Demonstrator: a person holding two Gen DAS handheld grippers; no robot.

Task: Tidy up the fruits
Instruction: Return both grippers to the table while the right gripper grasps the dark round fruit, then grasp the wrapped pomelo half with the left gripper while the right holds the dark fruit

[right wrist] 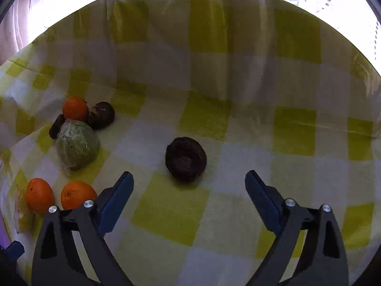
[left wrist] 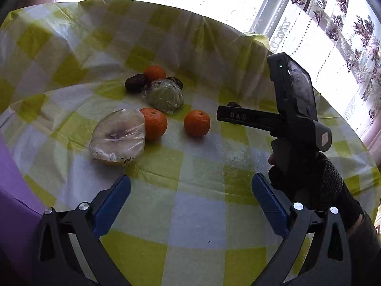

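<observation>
On the yellow-checked cloth, a dark avocado lies just ahead of my right gripper, which is open; its blue pads stand apart from the fruit on both sides. My left gripper is open and holds nothing, short of a film-wrapped pale fruit half and two oranges. Further back a wrapped green fruit lies with a third orange and two dark avocados. The same cluster shows at the left of the right wrist view.
A gloved hand holds the right tool's black housing at the right of the left wrist view. The cloth climbs a raised back. A bright window with patterned curtains lies behind, and purple fabric at the left.
</observation>
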